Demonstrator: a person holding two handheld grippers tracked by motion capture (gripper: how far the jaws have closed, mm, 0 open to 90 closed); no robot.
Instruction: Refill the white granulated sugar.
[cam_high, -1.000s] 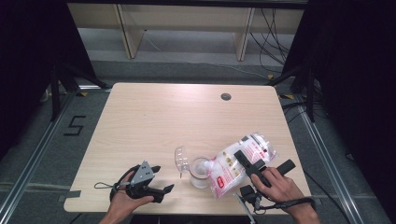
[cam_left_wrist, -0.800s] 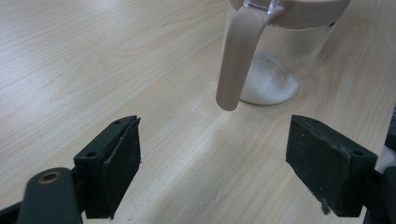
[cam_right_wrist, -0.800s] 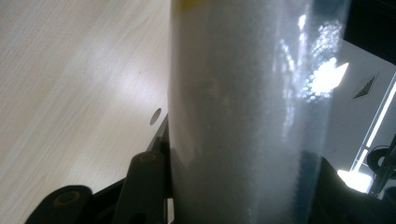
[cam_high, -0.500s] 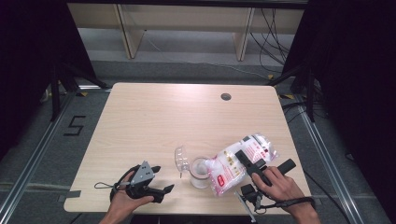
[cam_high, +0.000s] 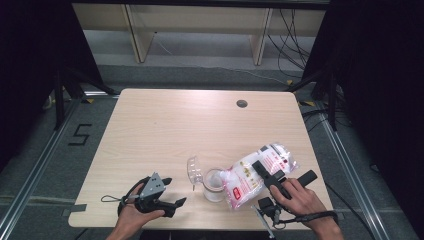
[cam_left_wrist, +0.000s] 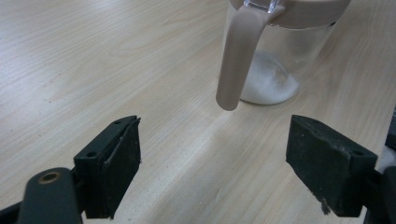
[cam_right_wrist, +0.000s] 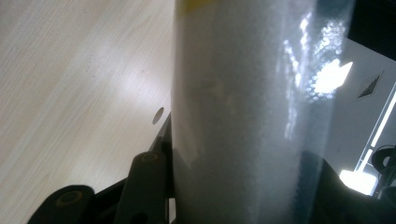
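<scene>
Table: a pale wooden table (cam_high: 165, 130) with a small round dark hole (cam_high: 242, 103) near its far edge, right of centre.

Jar: a clear jar (cam_high: 214, 184) stands upright near the table's front edge, between the two hands. In the left gripper view it has a beige rim and a beige strap-like piece (cam_left_wrist: 238, 56) hanging down its side. A low heap of white powder (cam_left_wrist: 271, 84) lies on its bottom.

Lid: a clear hinged lid (cam_high: 194, 169) stands open at the jar's left side, tilted up.

Bag: a clear plastic bag (cam_high: 255, 172) of white grains with a red and white label lies tilted, its lower end over the jar's mouth and its upper end raised toward the right.

Right gripper: the right gripper (cam_high: 265, 172) is clamped across the bag's middle, held by the person's right hand (cam_high: 300, 197). In the right gripper view the bag (cam_right_wrist: 247, 121) fills the space between the jaws, pressed against the left jaw.

Left gripper: the left gripper (cam_high: 172, 192) rests low near the table's front left, held by the left hand (cam_high: 135, 212), its grey three-cornered plate on top. Its jaws stand wide apart with nothing between them, seen in the left gripper view (cam_left_wrist: 212, 163).

Jar to left gripper: the jar (cam_left_wrist: 280, 46) sits just ahead of the open jaws, apart from them, a little to the right of their midline.

Cable: a cable trails from the right gripper toward the table's front edge.
</scene>
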